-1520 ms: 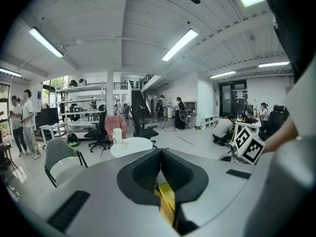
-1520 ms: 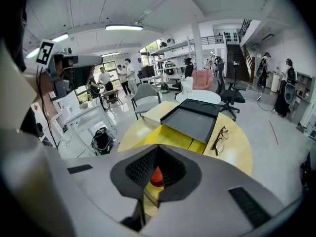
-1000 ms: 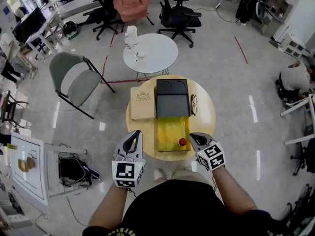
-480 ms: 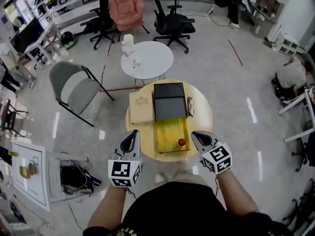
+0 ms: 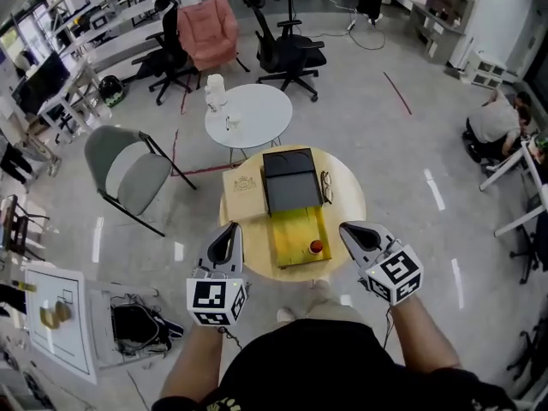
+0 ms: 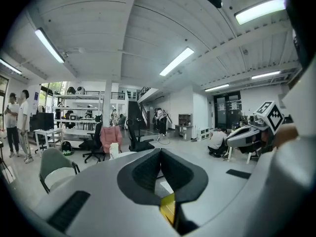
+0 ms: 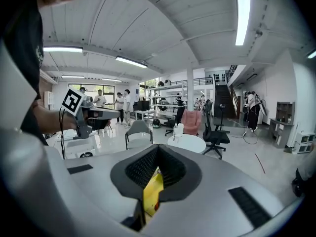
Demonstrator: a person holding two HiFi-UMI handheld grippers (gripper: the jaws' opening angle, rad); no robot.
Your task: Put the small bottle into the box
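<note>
round wooden table point(image 5: 349, 217) stands on glossy grey floor point(image 5: 411, 169).

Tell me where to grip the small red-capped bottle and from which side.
Grip the small bottle by its body just under the red cap, coming from the right with the right gripper, which is nearest. The bottle seems to stand upright near the yellow panel's right edge, so that side is open. The gripper is shut now and must open first.

Round surface point(image 5: 351, 199): pale wood, matt. Box point(image 5: 292, 191): black, matt, smooth. Floor point(image 5: 402, 165): grey, glossy, mirroring lights. Armchair point(image 5: 210, 26): pink cloth.
</note>
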